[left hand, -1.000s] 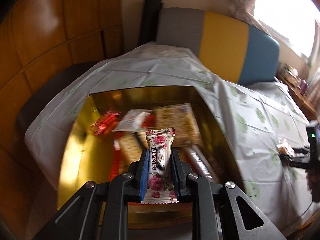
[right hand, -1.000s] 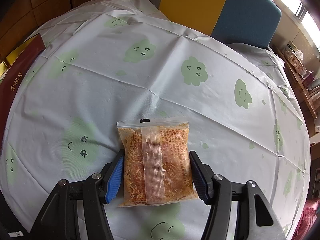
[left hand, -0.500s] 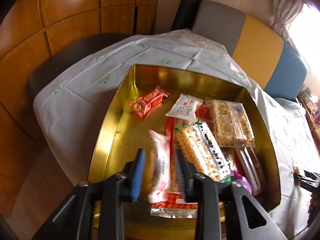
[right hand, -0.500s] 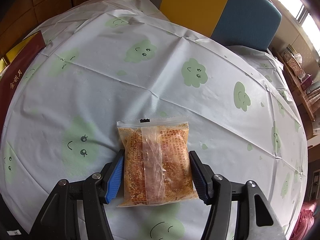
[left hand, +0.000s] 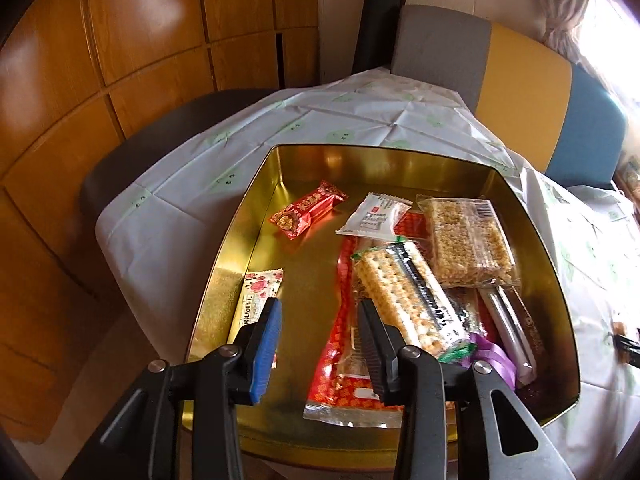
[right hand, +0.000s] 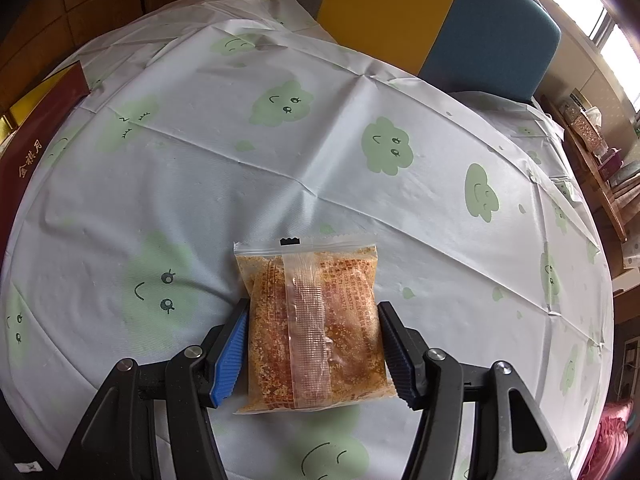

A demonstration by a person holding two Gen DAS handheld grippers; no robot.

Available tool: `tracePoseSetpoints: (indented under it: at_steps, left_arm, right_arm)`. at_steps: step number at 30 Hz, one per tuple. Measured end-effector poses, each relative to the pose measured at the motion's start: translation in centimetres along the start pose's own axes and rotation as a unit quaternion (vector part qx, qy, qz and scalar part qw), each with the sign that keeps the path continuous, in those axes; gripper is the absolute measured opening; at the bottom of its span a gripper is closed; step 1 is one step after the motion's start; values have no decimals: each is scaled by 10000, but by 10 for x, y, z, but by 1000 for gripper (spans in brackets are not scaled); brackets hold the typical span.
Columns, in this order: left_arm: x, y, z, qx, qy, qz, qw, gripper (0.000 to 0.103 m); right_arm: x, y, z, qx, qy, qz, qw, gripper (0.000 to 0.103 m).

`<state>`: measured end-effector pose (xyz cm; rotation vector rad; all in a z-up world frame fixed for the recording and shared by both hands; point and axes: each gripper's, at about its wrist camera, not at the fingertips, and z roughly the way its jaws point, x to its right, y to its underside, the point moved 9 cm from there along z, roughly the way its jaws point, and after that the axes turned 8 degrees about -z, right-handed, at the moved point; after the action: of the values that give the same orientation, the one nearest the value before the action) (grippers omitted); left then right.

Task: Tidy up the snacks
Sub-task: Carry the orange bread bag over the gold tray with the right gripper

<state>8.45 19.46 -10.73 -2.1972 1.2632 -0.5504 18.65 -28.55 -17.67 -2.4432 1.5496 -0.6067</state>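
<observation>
A gold tin (left hand: pixel 240 224) holds several snacks. The rose-print snack packet (left hand: pixel 258 294) lies in its near left corner, against the wall. My left gripper (left hand: pixel 320 326) hangs open and empty above the tin, just right of that packet. A cracker pack (left hand: pixel 404 296), a puffed-rice bar (left hand: pixel 468 240), a red candy (left hand: pixel 308 210) and a white packet (left hand: pixel 374 216) lie further in. My right gripper (right hand: pixel 312 336) has a clear bag of orange crumb snack (right hand: pixel 312 320) between its fingers, on the tablecloth (right hand: pixel 280 152); both pads sit against the bag's sides.
The tin's dark red lid (right hand: pixel 36 128) lies at the table's left edge. A grey, yellow and blue seat back (left hand: pixel 520 92) stands behind the table. A dark chair (left hand: pixel 168 136) and wooden wall panels (left hand: pixel 120 40) are on the left.
My left gripper opened and let go of the rose-print packet, which dropped into the tin's near left corner. The right gripper and its bag stayed still.
</observation>
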Motion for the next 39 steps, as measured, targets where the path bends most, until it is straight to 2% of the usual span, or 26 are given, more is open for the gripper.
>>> tracePoseSetpoints:
  at_steps: [7,18,30,35,39]
  left_arm:
    - [13,-4,-17,169,144,142,9997,42]
    - [20,0,-24,207,258,212,9992,42]
    - [20,6,-23,173,326,218,9991,42]
    - [16,8,-20,128,307,144,9993,42]
    - [9,5,-19,152,274,44,9995,42]
  right_arm:
    - [-1,0,0,-11,80,-20,10000,62]
    - [8,-2,7,-216,-172,410,9988,62]
    - [9,-12,7,-457,317,442,9975,61]
    - [6,-24,-20,-92,346,626,9974,61]
    - [-15,-45,-47,321,290,418,9982,61]
